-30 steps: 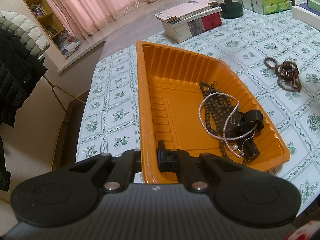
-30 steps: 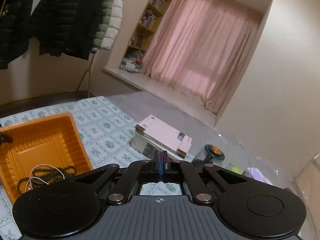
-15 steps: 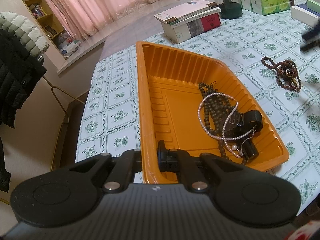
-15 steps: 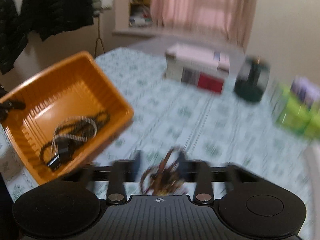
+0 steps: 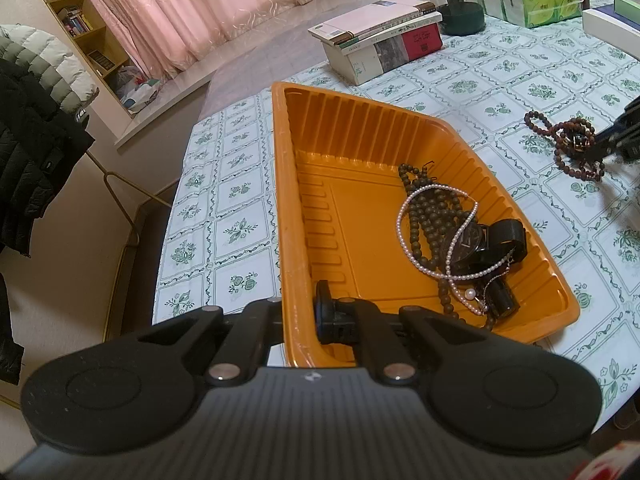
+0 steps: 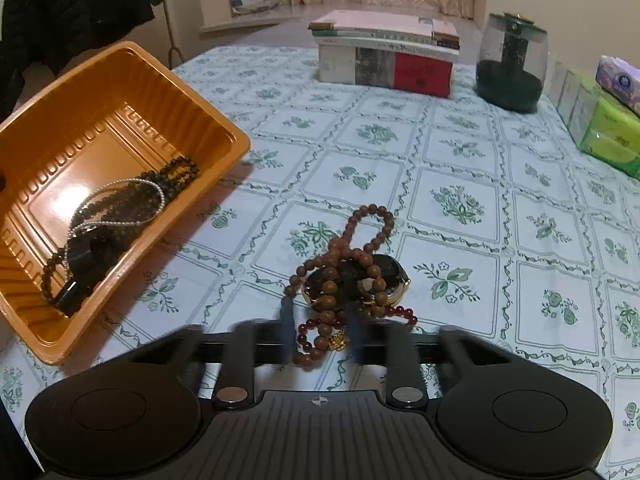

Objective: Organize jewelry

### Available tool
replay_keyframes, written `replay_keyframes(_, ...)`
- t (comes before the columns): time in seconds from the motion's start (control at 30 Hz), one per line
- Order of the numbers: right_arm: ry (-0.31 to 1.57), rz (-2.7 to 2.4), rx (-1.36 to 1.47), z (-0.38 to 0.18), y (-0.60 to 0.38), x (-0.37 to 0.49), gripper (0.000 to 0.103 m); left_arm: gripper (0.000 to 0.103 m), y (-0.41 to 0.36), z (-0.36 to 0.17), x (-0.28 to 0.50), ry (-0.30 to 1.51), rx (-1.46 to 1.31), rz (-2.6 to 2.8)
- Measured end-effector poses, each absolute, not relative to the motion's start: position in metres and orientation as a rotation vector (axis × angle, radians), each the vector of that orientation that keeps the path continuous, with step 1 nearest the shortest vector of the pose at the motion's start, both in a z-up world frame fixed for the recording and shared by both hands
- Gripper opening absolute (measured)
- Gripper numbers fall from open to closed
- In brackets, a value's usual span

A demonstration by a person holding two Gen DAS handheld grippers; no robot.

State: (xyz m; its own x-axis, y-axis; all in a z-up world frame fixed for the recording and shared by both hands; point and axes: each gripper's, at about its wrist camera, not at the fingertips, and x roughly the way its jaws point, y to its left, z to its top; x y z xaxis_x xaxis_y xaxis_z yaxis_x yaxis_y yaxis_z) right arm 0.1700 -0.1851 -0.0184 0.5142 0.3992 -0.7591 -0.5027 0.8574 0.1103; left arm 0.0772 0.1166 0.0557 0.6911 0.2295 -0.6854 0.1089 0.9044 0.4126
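Brown bead strand (image 6: 352, 264) stretches lengthwise between parted right gripper (image 6: 320, 334) fingers (left gripper (image 5: 298, 312) clamps tray rim (image 5: 280, 200)).

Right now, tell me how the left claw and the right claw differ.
The left claw is shut on the orange tray's near wall; the right claw is open, holding nothing. The left claw sits at the tray, while the right claw is low over the brown bead pile on the tablecloth. Both are black, two-fingered.
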Motion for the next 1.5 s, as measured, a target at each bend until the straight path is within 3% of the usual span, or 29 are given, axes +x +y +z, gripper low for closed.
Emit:
replay_keyframes(0.2,0.794,0.568,-0.219,0.018,-0.179,0.154,0.007,0.004,0.117,0.056,0.077,0.811,0.447,0.069)
replay_keyframes(0.63,0.455,0.635,-0.345,0.168,-0.165,0.116,0.006,0.004,0.119,0.056,0.076,0.807,0.436,0.065)
replay_keyframes(0.9,0.332,0.717,-0.363,0.221,-0.14,0.099,0.006,0.004,0.121,0.055,0.077,0.804,0.426,0.064)
replay_keyframes(1.13,0.295,0.83,-0.39,0.231,-0.089,0.096,0.006,0.004,0.122,0.054,0.076,0.804,0.42,0.061)
replay_keyframes(1.5,0.406,0.965,-0.463,0.186,-0.013,0.114,0.006,0.004,0.124,0.055,0.076,0.795,0.405,0.052)
